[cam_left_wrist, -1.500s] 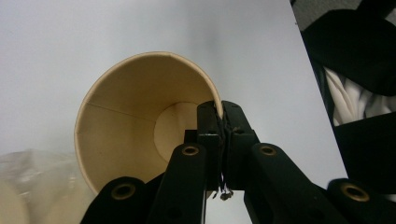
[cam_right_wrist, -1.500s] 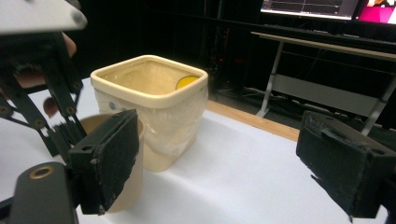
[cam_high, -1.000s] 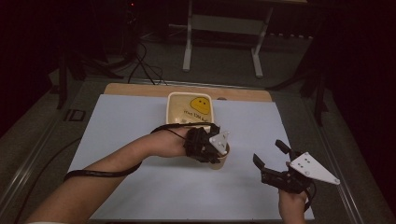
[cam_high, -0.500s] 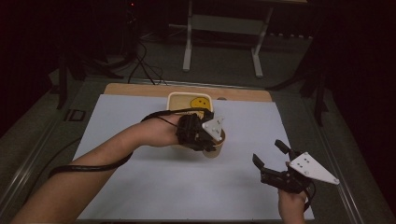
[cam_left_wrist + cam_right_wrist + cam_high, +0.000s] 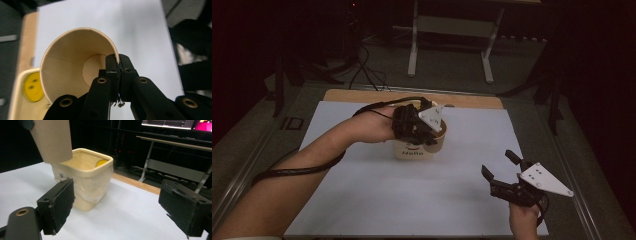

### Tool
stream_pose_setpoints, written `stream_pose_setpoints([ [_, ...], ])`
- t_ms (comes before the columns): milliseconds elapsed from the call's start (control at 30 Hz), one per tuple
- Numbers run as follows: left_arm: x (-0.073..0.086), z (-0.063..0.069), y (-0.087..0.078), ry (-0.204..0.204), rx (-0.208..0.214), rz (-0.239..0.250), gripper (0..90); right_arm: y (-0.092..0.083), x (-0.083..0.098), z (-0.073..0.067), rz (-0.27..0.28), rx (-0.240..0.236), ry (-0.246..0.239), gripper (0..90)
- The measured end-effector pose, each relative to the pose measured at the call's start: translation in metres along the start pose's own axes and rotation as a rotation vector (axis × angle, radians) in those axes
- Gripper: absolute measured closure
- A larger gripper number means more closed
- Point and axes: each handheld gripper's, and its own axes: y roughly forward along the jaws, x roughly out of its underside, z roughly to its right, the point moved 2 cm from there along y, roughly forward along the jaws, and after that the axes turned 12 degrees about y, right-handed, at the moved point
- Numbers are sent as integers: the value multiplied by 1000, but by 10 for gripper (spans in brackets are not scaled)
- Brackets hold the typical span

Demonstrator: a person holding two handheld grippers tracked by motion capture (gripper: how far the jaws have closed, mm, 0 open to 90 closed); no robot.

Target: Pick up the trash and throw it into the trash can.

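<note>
A tan paper cup [image 5: 72, 62] hangs tilted, with my left gripper [image 5: 119, 75] shut on its rim. In the high view, the left gripper [image 5: 428, 131] holds the cup [image 5: 441, 139] over a cream bin [image 5: 412, 151] marked "Hello". The bin [image 5: 86, 182] has a clear plastic liner and a yellow smiley face [image 5: 33, 87] inside. The cup's base [image 5: 53, 142] sits just above the bin's near rim. My right gripper [image 5: 498, 164] stands open low over the table's right front, empty, and its pads [image 5: 60, 205] frame the bin from a distance.
A white sheet [image 5: 362, 200] covers the table, with a wooden strip [image 5: 472, 100] along the far edge. Beyond the table are a metal desk frame [image 5: 452, 30], cables on the floor, and monitors [image 5: 172, 123]. The left gripper's cable [image 5: 297, 171] trails along the forearm.
My left gripper has carried the cup away from me and to the left, from the table beside the bin to above the bin. The right gripper has stayed put.
</note>
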Motion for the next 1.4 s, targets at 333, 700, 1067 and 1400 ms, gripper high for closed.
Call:
stream_pose_setpoints([
  [333,13,-22,-16,-49,-47,-21,892,1,1,0,-9,-4,-2,131],
  [700,33,-44,-21,-108,-102,-10,892,2,1,0,-13,-5,-4,131],
  [1067,52,-58,-24,-160,-136,14,891,2,1,0,-14,-5,-4,131],
  [1400,64,-69,-13,-205,-155,13,888,2,1,1,-14,-6,-4,131],
])
